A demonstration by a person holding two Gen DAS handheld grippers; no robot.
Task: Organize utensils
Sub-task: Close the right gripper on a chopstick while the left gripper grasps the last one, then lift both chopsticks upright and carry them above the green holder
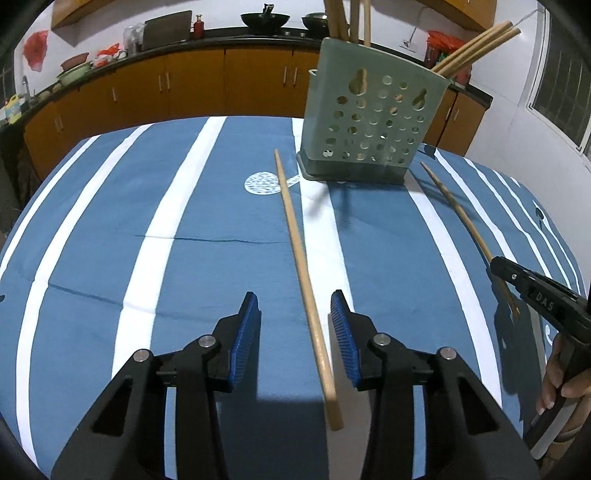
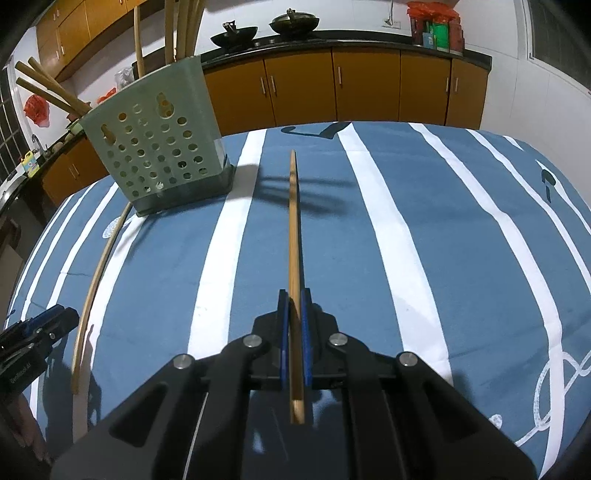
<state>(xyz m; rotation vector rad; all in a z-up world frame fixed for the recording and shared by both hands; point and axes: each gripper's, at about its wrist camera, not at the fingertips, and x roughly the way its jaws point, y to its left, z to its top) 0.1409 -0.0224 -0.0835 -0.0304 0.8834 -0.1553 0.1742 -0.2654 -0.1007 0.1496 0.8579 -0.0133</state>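
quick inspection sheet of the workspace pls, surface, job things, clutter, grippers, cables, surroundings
surface: table under a blue cloth with white stripes, creased.
job's things: green perforated holder stands upright with chopsticks in it; pale chopstick lies on the cloth; darker chopstick is gripped.
clutter: nothing seen.
grippers: left gripper open, astride the pale chopstick, pads not touching it; right gripper shut on the darker chopstick.
cables: nothing seen.
surroundings: orange cabinets, dark counter with two woks, window at right.
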